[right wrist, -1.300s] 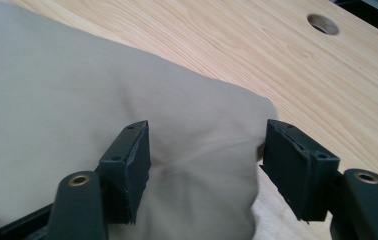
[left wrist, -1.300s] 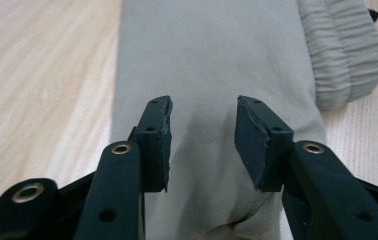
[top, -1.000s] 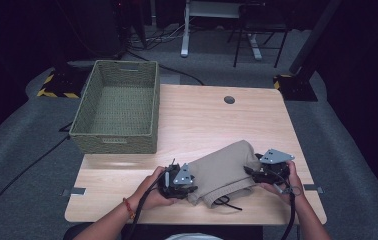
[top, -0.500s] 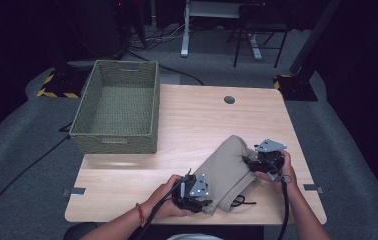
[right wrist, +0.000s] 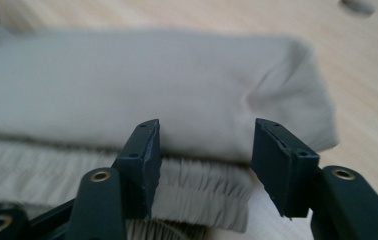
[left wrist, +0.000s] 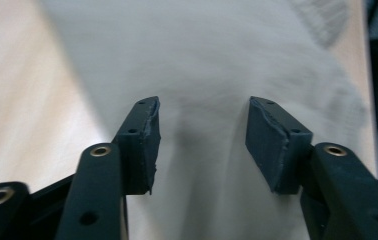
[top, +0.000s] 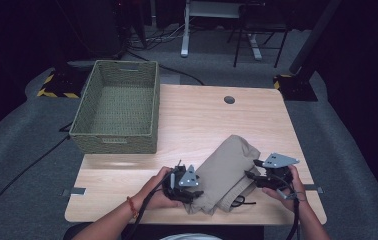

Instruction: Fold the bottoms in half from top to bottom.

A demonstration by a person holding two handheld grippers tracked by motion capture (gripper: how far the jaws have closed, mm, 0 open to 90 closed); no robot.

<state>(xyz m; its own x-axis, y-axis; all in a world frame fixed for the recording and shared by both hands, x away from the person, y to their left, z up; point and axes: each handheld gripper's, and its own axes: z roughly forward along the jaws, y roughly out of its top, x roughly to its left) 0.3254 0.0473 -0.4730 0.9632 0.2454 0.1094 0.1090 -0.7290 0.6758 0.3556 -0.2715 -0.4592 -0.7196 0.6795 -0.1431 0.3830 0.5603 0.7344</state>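
Basket [top: 117, 107] at far left of table [top: 202, 120], well apart from the work; nothing seen inside it. Could matter later: long carry across bare wood, cloth likely to unfold or sag on the way if gripped at one layer only.

Left gripper [top: 182, 182] at left edge of folded shorts [top: 227, 172], near front of table. Jaws parted in left gripper view, just been closing; pads [left wrist: 144, 145] astride cloth [left wrist: 212, 75], no visible pinch. Released, then. Risk: closing on top layer alone, so fold peels open on lift. Blur in that view, so contact depth hard to judge.

Shorts lying folded, tan, slanted between both grippers, waistband side toward the person; dark drawstring [top: 239, 201] poking out at front edge. Risk: cord snagging a jaw and dragging the bundle askew, or off the front edge, which sits close.

Right gripper [top: 272, 177] at right edge of shorts. Jaws parted, also just been closing; pads [right wrist: 144, 155] either side of gathered waistband [right wrist: 197, 192], not pressing. Released. Risk: uneven bite versus left side, so one end rises first and the fold slides apart.
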